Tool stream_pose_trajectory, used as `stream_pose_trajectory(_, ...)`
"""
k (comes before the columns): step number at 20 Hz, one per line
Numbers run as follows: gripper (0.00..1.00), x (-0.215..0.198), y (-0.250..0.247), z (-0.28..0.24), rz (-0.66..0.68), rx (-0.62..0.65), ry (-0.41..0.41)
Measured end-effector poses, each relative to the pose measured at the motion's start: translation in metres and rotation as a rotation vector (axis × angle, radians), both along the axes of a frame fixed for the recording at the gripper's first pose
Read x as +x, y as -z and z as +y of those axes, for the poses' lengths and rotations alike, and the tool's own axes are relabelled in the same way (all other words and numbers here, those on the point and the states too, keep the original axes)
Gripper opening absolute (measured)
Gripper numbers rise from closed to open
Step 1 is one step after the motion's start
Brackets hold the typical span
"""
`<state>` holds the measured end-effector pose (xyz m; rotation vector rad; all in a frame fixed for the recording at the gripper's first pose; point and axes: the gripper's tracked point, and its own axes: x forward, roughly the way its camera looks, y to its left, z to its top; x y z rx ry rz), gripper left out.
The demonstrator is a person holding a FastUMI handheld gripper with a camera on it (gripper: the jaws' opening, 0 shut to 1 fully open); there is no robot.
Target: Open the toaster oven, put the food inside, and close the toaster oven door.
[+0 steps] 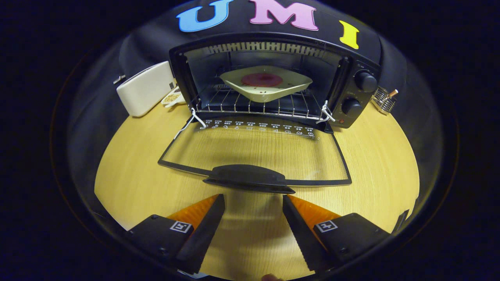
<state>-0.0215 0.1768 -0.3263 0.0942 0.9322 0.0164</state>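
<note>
The food plate [265,84] is seated on the rack [250,105] of the toaster oven [351,74]; the door [254,152] is laid flat toward the table's [129,187] near edge. The gripper [253,203], fingers apart and empty, is aligned below the door handle [248,177] for lifting.

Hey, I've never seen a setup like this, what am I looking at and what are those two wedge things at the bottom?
Those wedges are the two fingers of a handheld gripper; the camera rides on it, looking forward. The fingers are open and hold nothing. Just ahead of them lies the handle of the toaster oven door, folded down flat. Inside, a plate of food sits on the wire rack. Everything rests on a wooden table, with a white box left of the oven.
</note>
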Motion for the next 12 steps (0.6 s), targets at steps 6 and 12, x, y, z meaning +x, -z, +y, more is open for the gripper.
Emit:
stream_pose_trajectory(6, 0.98, -0.003, -0.031, -0.004, -0.044, 0.03, -0.009)
stream_pose_trajectory(12, 0.98, 0.005, -0.081, -0.006, -0.189, 0.0, -0.057)
